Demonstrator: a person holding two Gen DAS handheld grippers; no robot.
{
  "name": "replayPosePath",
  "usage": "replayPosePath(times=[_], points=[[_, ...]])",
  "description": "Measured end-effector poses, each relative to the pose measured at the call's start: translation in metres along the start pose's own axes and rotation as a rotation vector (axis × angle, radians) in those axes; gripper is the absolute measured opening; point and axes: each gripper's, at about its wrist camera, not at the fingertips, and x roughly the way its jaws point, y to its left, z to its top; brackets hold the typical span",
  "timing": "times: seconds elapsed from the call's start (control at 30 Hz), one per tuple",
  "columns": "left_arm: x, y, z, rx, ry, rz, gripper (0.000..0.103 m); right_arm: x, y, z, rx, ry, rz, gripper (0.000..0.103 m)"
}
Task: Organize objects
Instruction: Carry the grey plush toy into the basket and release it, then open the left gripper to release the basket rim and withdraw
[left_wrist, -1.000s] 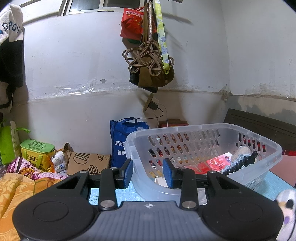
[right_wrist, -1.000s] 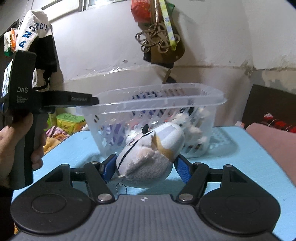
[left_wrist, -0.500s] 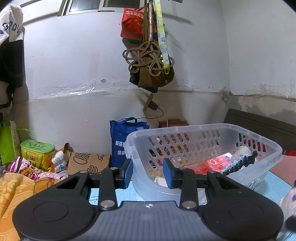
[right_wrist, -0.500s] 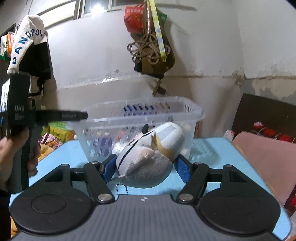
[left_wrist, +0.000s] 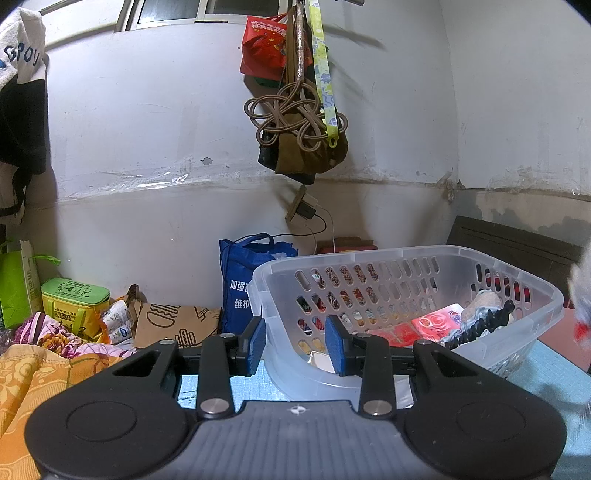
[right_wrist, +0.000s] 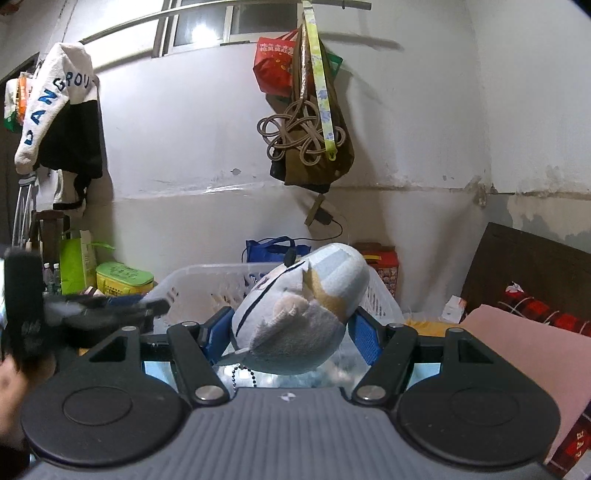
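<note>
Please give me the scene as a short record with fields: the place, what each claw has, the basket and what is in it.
place: cluttered room, blue tabletop by a white wall
left claw: closed on the near rim of the basket
right claw: closed on a plush toy, held above the basket
basket: clear plastic, perforated walls, upright on the table
basket contents: red packets, a black hair clip, other small items, unclear
</note>
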Motion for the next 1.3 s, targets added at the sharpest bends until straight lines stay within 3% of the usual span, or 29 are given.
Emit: replayPosePath(times=[0.33,0.5,0.6,0.63,0.67,0.7,0.8,1.3], points=[[0.001,0.001,0.0,0.0,0.001,-0.001,0.039,0.071,0.008,0.035,-0.025,0.056,0.046,0.071],[0.001,0.001,0.0,0.001,0.0,0.0,0.039,0.096,0.005,0.029,-0.003,0.104,0.076,0.071],[0.001,0.001,0.0,0.001,0.0,0.001,0.039,0.099,0.006,0.022,-0.021,0.09,0.045,0.073],[0.001,0.001,0.001,0.001,0.0,0.001,0.039,0.099,0.006,0.02,-0.032,0.072,0.041,0.078],[0.001,0.001,0.0,0.0,0.0,0.001,0.039,0.099,0.005,0.02,-0.042,0.053,0.038,0.099],[0.001,0.001,0.0,-0.001,0.0,0.001,0.039,0.1,0.005,0.019,-0.055,0.033,0.03,0.103],[0.001,0.001,0.001,-0.001,0.0,0.002,0.039,0.099,0.006,0.018,-0.109,0.031,-0.034,0.103],[0.003,0.003,0.001,-0.004,-0.001,0.002,0.039,0.073,-0.026,0.002,-0.037,0.066,0.012,0.103]])
